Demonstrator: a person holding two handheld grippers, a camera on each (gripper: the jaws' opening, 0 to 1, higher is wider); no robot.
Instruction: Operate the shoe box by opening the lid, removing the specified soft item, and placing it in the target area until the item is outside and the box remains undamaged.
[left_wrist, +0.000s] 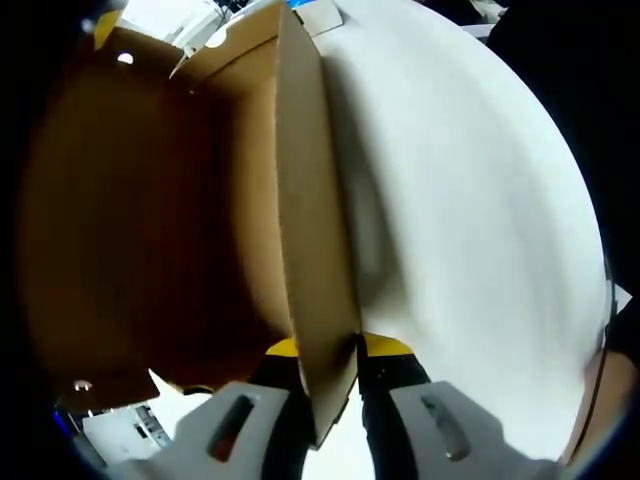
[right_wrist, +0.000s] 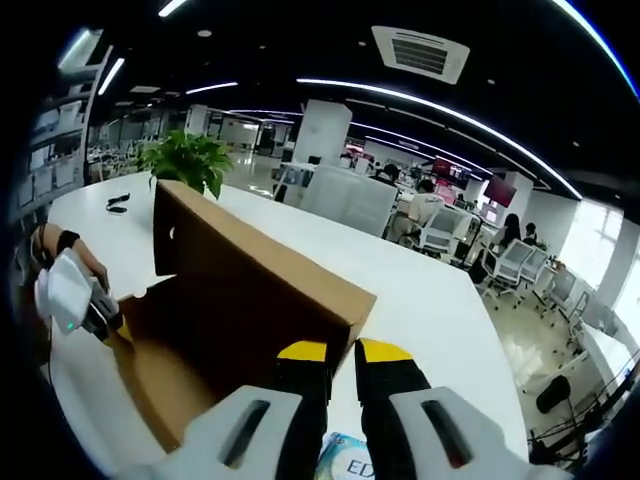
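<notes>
Left gripper view: strong fisheye curvature; the cardboard flap (left_wrist: 315, 240) is close and soft-focused, casting a blurred grey shadow on the bright, nearly overexposed white worktop (left_wrist: 480, 230) beside it; the box interior (left_wrist: 130, 230) is dim. Right gripper view: ceiling strip lights (right_wrist: 440, 105) glare against a dark ceiling; daylight glows beyond the chairs.

Pretty standard open-plan office: dark ceiling with long curved light strips (right_wrist: 440, 108) and a square air vent (right_wrist: 420, 52). A big white worktop (right_wrist: 420, 290) sweeps through the room, with a leafy potted plant (right_wrist: 185, 160) at its far end. Office chairs (right_wrist: 510, 268) and white pillars (right_wrist: 322, 132) stand behind, bright windows (right_wrist: 598, 232) off right.
</notes>
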